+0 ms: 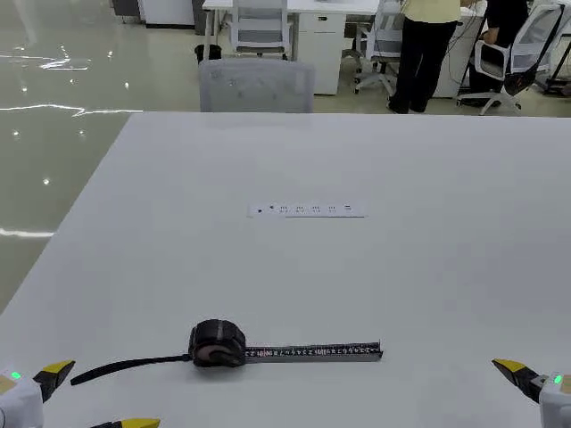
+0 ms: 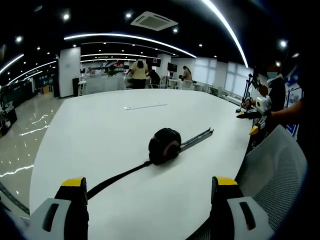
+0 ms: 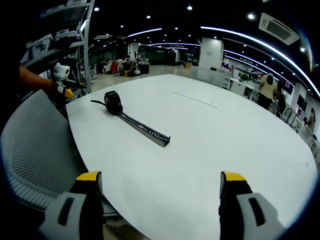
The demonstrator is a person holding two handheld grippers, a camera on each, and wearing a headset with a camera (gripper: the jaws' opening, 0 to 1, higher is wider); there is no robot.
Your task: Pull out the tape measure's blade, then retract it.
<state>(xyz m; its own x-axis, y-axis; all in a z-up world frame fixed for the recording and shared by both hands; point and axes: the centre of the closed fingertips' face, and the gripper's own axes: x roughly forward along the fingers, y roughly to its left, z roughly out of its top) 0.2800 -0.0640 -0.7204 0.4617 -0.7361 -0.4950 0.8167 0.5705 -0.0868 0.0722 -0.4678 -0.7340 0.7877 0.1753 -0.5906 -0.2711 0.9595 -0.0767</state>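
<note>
The round black tape measure (image 1: 217, 344) is laid on the smooth white bench (image 1: 375, 267) between the left tongs (image 2: 149, 182) and right tongs (image 3: 160, 176), both spread and empty. Its flat graduated blade (image 1: 312, 352) is extended toward the right tongs, its thin strap (image 1: 125, 366) toward the left.

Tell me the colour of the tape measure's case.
Black; the tape measure's case shows best in the left gripper view.

White table (image 1: 419, 267), grey chair (image 1: 256, 86), standing person (image 1: 426, 45)
</note>
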